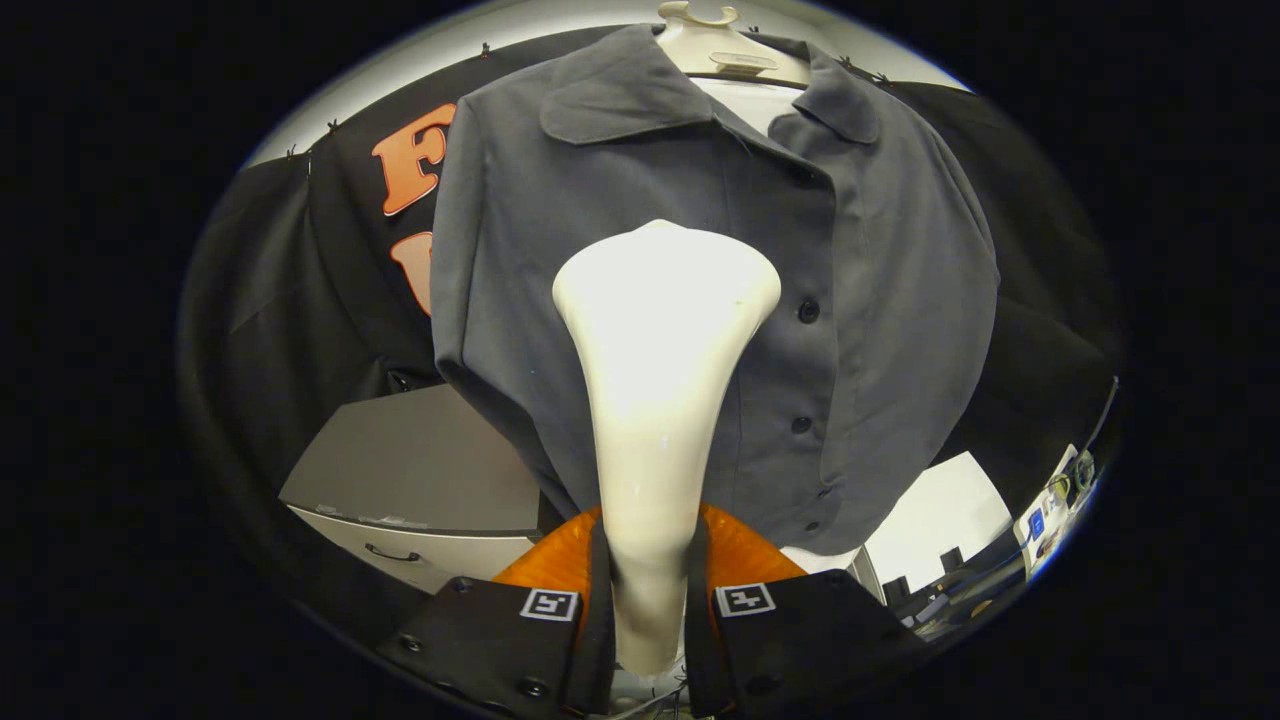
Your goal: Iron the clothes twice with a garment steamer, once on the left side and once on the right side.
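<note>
Claw [648,610] clamped on white steamer [660,380], its head before hung grey shirt [880,300].

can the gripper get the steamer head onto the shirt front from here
Probably yes. The gripper is shut on the white steamer, whose head points at the grey shirt hanging on its hanger; nothing stands between head and fabric.

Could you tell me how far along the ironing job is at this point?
Done: the gripper is shut on the white steamer. In hand: its head is raised before the grey shirt, near the button placket. Left: completed passes cannot be judged here, so possibly both sides.
</note>
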### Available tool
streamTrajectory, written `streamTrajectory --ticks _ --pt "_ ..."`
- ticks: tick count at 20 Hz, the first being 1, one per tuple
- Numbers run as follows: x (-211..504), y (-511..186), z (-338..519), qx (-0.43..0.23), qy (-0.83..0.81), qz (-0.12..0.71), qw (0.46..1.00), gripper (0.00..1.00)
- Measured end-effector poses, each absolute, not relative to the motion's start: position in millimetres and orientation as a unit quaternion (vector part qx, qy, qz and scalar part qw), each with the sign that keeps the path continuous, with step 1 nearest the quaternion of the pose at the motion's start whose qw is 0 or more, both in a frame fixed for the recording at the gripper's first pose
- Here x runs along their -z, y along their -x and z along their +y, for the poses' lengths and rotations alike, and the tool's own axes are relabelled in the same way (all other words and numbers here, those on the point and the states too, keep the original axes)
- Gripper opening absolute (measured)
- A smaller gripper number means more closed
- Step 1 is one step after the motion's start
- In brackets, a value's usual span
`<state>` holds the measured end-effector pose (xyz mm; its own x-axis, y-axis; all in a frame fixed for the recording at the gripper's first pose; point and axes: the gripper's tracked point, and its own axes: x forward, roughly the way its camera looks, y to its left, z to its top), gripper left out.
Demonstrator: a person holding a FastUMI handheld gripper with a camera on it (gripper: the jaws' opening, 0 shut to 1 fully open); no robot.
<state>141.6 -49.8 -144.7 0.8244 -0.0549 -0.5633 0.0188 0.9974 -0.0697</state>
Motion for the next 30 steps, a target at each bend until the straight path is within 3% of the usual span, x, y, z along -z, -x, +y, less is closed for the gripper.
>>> streamTrajectory --ticks 30 --pt "319.1 -93.9 -111.5 0.042 0.01 0.445 0.895 0.37"
